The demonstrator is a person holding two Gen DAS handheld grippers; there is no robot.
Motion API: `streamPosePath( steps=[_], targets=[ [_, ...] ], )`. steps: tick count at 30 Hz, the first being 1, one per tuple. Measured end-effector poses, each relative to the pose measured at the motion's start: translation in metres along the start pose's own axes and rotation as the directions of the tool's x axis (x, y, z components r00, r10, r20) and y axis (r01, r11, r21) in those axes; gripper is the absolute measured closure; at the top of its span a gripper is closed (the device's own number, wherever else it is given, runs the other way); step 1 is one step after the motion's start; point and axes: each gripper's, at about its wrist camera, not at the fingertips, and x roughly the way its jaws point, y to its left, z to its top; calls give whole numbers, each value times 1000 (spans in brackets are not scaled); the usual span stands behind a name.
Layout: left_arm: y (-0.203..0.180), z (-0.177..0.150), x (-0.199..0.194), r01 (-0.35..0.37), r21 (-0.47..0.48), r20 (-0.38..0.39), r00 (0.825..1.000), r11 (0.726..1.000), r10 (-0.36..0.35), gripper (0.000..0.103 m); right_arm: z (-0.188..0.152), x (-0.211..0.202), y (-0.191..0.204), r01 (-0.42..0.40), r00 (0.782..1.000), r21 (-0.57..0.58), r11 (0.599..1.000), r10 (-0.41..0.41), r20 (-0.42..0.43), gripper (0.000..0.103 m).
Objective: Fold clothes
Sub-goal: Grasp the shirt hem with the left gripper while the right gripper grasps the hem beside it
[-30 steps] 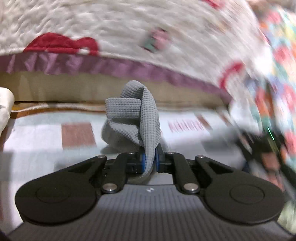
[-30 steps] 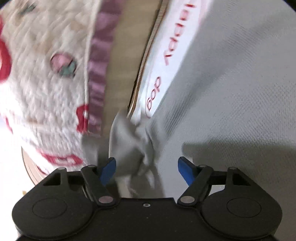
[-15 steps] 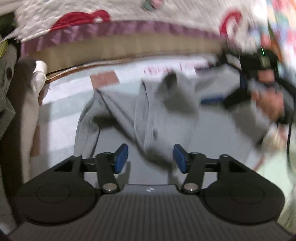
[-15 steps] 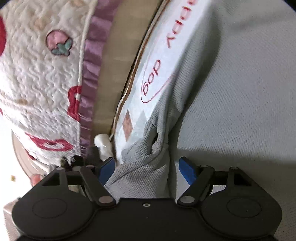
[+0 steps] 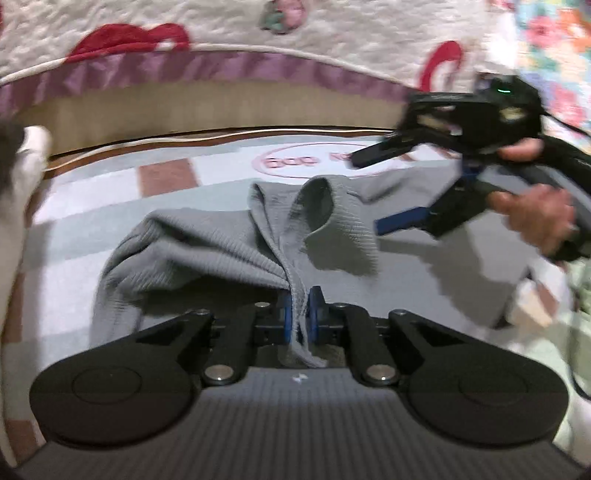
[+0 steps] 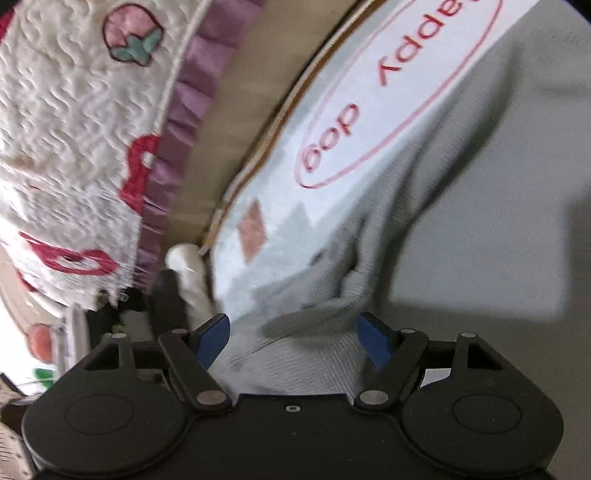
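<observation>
Mat (image 6: 280, 206) print: "dog" (red oval)

Left hand-held gripper (image 5: 299, 314) pinched closed; right hand-held gripper (image 6: 293, 338) spread wide.

A white quilt (image 5: 221, 22) with a purple frill (image 6: 192, 110) is seen behind the printed mat (image 5: 229, 177).

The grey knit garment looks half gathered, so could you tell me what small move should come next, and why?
Probably close the right gripper on the fabric between its open fingers: the left gripper already pinches the grey knit garment, which lies bunched on the mat.
</observation>
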Motion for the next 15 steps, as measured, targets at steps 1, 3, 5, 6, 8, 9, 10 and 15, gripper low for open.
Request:
streamPosePath(
  steps=[1, 3, 5, 6, 8, 9, 10, 15],
  targets=[
    [-1, 0, 1, -4, 4, -11, 1000, 1000, 4, 94, 0, -2, 2, 21, 1000, -18, 1000, -21, -1, 22],
    [-2, -1, 4, -7, 7, -31, 999, 1000, 8, 94, 2, -5, 5, 62, 998, -55, 997, -63, -2, 22],
    [-3, -2, 4, -19, 18, -47, 999, 1000, 20, 93, 3, -8, 12, 105, 994, -91, 990, -103, 19, 22],
    [-6, -4, 3, -25, 34, -52, 998, 999, 27, 93, 3, -8, 16, 125, 992, -107, 986, -122, 33, 22],
    [-9, -6, -1, -24, 51, -56, 998, 998, 27, 91, 2, -8, 31, 170, 985, -177, 969, -159, 71, 22],
    [-9, -6, -2, -14, 44, -56, 998, 999, 16, 91, 0, -5, 44, 185, 982, -247, 951, -168, 86, 22],
    [-8, -6, -3, -4, 36, -57, 998, 999, 6, 91, -3, -1, 57, 199, 979, -317, 927, -177, 99, 22],
    [7, -9, -1, 74, -116, -101, 991, 991, -86, 85, -16, 52, 105, 262, 959, -597, 758, -275, 71, 24]
  ],
)
